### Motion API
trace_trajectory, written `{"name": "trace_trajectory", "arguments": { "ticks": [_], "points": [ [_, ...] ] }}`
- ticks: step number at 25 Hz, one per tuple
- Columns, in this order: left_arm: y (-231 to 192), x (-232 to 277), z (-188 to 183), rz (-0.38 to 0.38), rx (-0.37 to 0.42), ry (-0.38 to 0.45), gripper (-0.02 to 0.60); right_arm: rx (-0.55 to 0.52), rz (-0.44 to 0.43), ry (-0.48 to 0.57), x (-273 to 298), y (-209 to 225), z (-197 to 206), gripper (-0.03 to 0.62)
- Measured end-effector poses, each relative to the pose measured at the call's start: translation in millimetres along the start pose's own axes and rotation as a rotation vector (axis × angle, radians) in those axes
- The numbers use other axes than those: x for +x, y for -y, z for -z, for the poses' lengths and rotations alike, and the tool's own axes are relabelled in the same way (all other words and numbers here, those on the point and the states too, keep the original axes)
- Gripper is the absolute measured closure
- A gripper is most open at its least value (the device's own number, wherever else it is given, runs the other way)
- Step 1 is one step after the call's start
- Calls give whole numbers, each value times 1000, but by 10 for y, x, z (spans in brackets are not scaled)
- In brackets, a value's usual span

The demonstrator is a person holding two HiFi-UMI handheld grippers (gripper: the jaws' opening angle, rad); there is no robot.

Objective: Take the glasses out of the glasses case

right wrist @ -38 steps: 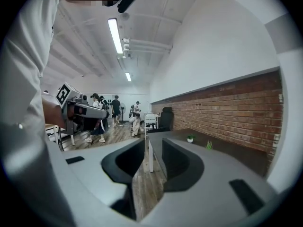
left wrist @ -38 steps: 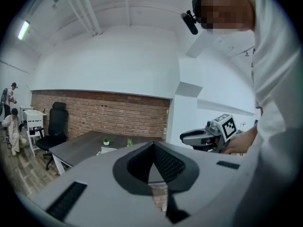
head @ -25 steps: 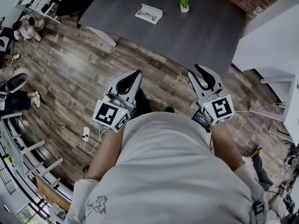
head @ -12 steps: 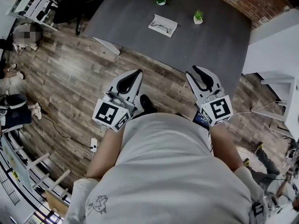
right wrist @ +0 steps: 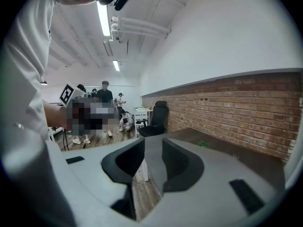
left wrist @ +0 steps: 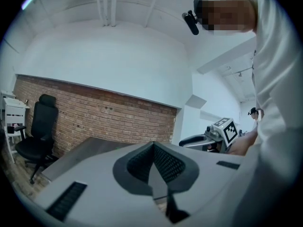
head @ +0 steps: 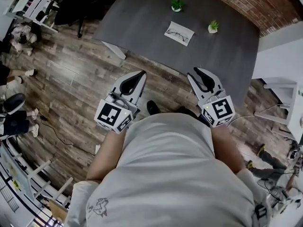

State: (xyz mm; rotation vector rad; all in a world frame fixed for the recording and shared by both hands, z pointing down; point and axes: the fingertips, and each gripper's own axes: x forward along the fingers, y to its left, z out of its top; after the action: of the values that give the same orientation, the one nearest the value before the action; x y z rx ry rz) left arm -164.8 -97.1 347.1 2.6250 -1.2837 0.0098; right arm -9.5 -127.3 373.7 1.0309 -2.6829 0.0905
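Left fingers (left wrist: 136,163): dark pads pressed together at their far tips, nothing between them.
Right fingers (right wrist: 179,167): pads parted by a narrow gap, nothing held.
Left gripper (head: 138,75): in front of the person's torso, over the wooden floor (head: 71,79), short of the table's near edge.
Right gripper (head: 196,73): beside it to the right, tips at the near edge of the table (head: 142,18).
Glasses case (head: 186,38): white, flat on the far part of the dark grey table, well apart from both grippers.
Glasses (head: 176,32): dark frame showing on the case; in it or on it, cannot tell.
Potted plants: one (head: 176,4) beyond the case, one (head: 213,26) to its right.
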Motion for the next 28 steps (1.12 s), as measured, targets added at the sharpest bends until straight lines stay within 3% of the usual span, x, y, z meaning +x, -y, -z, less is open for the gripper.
{"name": "trace_trajectory", "arguments": {
  "ticks": [13,28],
  "points": [
    [-435,162,42,-6,-18,-20,571,19,-37,-37,581,201,47,473],
    [-996,1002,194,-55,-64,-106,571,-7,-151,-165,1487,1071,267,474]
  ]
}}
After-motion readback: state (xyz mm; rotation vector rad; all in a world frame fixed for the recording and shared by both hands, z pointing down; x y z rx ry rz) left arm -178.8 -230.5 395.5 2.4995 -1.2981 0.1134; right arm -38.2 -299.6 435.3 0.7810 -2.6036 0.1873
